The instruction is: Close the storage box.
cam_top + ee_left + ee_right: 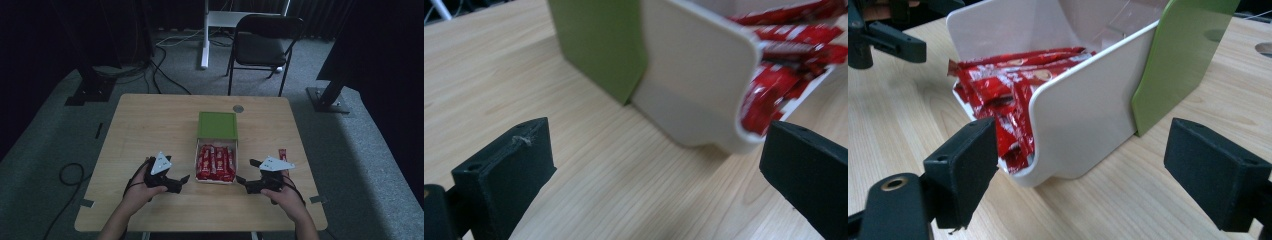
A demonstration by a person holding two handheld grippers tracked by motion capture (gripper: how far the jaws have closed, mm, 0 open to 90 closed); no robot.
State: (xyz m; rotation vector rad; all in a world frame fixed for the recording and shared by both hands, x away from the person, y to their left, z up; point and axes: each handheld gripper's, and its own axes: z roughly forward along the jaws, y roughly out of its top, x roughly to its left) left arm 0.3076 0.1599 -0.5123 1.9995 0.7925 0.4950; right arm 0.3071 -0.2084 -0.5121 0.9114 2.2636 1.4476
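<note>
Both grippers, left gripper (181, 180) and right gripper (243, 182), are hovering released at nine and three o'clock of the white bin with green lid (216, 150) mid-tabletop (150, 125), holding red snack packets (215, 162); next, likely closing in on its walls.

- Left gripper (183, 179): black body, with a pale grey three-cornered plate on top (small dark dots mark it).
- Right gripper (243, 179): same black build, same grey plate.
- Jaws: blocky matt black pads, each with a small hole in its top face.
- A brass-coloured ring sits at the near left of the right gripper view.
- Black cables loop at both wrists.
- Forearms bare, no sleeves.
</note>
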